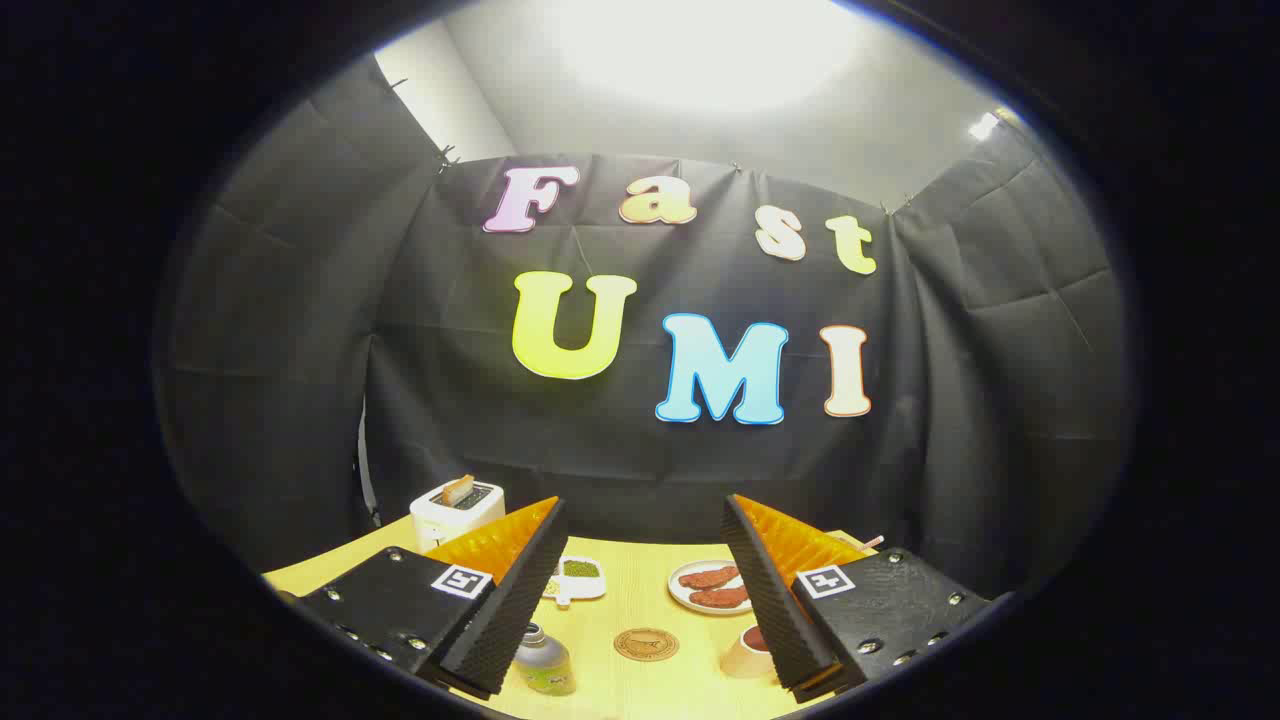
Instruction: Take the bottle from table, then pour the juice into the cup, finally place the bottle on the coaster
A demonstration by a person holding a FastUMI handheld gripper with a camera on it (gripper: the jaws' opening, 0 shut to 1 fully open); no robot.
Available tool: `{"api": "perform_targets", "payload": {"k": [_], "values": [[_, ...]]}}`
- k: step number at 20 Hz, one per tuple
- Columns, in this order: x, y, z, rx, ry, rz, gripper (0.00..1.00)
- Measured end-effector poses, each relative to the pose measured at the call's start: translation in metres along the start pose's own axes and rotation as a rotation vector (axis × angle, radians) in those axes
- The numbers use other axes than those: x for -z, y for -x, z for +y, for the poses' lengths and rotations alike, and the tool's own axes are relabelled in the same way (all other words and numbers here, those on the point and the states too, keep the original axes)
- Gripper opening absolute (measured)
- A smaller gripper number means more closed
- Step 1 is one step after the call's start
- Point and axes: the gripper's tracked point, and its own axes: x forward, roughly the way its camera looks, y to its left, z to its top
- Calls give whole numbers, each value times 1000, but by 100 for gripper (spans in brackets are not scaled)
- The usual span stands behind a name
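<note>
The gripper (645, 590) hangs above the near part of a pale wooden table (625, 600), its two fingers (510, 590) spread wide apart with nothing between them but open air and the tabletop below. Neither finger touches any object.

The bottle (545, 660) stands upright on the table just beside the tip of the finger at 8 o'clock, partly tucked under that finger; it has a silvery cap and a greenish label, and what is inside cannot be told from here. The coaster (646, 644), a round brown disc, lies flat on the table between the two fingers, at about 6 o'clock from the midpoint of the gripper and to the 3 o'clock side of the bottle, apart from it. The cup (748, 652), a small pale one with something reddish showing at its mouth, sits against the inner edge of the finger at 4 o'clock, partly hidden by it; the coaster is between bottle and cup.

Farther off, at 12 o'clock from the coaster, a white plate (700, 598) holds reddish-brown pieces of food. At 11 o'clock from the coaster, close by the finger on that side, a small white dish (585, 585) carries something green. Beyond that finger, at 10 o'clock, a white toaster (455, 510) stands at the far edge of the table with a slice of bread (458, 488) sticking up from its slot. Black cloth closes the booth behind the table
</note>
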Motion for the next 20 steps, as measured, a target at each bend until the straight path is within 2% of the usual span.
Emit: {"api": "perform_targets", "payload": {"k": [12,20], "values": [[13,2,13,-4,-3,-14,95],[51,-2,37,-16,-26,-13,96]]}}
